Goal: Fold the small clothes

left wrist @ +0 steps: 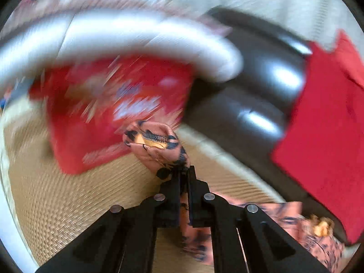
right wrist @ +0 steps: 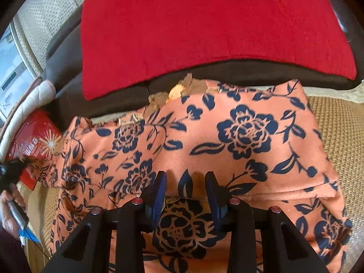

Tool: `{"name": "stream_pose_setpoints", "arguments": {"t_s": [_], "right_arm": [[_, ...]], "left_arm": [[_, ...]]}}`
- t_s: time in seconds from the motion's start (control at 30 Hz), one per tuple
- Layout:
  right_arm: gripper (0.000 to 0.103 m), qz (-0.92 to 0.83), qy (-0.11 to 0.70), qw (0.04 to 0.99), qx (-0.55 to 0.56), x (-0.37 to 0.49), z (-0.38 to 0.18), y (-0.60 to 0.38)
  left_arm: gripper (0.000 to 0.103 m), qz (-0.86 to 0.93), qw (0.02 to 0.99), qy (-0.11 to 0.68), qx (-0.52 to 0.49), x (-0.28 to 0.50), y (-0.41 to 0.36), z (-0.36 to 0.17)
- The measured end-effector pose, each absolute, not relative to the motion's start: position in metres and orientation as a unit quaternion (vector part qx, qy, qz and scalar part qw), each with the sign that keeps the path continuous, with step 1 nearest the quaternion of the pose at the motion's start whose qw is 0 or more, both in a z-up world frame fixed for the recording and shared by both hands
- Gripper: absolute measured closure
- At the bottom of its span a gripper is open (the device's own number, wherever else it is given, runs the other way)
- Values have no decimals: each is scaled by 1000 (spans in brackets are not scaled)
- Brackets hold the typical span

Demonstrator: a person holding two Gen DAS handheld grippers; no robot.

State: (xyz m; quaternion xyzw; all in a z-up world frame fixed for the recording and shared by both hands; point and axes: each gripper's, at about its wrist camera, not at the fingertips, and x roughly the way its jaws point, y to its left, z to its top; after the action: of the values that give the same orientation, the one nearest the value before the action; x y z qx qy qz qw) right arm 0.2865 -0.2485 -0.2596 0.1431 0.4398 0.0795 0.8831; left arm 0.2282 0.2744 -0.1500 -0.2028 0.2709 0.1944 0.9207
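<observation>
The left gripper (left wrist: 185, 170) is clamped tight on a bunched corner of the garment (right wrist: 227, 141), an orange cloth with a dark blue flower print; the pinched fabric sticks up past its tips, and more of it hangs between and below the 2 fingers. That view is heavily blurred. Behind the pinched corner sits a red bag (left wrist: 109, 113) on a woven mat (left wrist: 68, 193), with a dark sofa (left wrist: 261, 95) and a red towel (left wrist: 323, 118) to the right.

The right gripper (right wrist: 186, 177) has its jaws partly open, blue pads (right wrist: 159, 195) apart, tips resting on the garment. A fold of cloth lies between the fingers, but whether the pads press on it I cannot tell.

The garment lies spread across the mat, its far edge against the sofa front, just below the towel. At the left edge of the right view a hand (right wrist: 9, 209) holds the other gripper's handle
</observation>
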Motion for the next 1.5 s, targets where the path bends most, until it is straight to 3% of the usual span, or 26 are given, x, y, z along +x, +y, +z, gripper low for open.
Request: {"name": "stream_pose_setpoints", "arguments": {"t_s": [0.23,0.37,0.5,0.57,0.6,0.63,0.67,0.83,1.07,1.1,1.13,1.27,1.5], "right_arm": [[65,58,399,896,185,276,-237,-285],[64,36,381,898,218,270,-231,-319],[64,19,369,892,262,268,-232,-354],[62,24,356,887,293,267,-231,-370],[59,37,351,882,313,267,-231,-377],[38,55,347,874,336,268,-232,-383],[27,68,343,868,353,268,-233,-386],[27,123,379,835,381,282,-246,-374],[29,129,420,831,340,307,-270,-312],[30,123,431,832,328,313,-275,-300],[38,116,442,832,315,317,-280,-291],[94,93,452,858,226,319,-277,-257],[95,0,324,931,166,285,-203,-282]], "left_arm": [[98,14,971,219,-96,214,112,-92],[98,-144,956,252,-53,208,-9,-102],[97,-252,927,279,0,198,-81,-117],[81,-253,930,268,8,188,-89,-112],[54,-245,933,263,-1,191,-83,-111],[35,-226,939,259,-21,194,-69,-108],[33,-206,944,254,-42,197,-55,-106],[33,-106,950,278,-90,227,12,-119],[33,-39,942,330,-57,243,37,-143],[33,-36,941,331,-52,243,39,-144],[33,-32,942,332,-48,244,43,-146],[33,-17,940,336,-59,250,58,-149],[33,-24,937,344,-56,254,59,-157]]}}
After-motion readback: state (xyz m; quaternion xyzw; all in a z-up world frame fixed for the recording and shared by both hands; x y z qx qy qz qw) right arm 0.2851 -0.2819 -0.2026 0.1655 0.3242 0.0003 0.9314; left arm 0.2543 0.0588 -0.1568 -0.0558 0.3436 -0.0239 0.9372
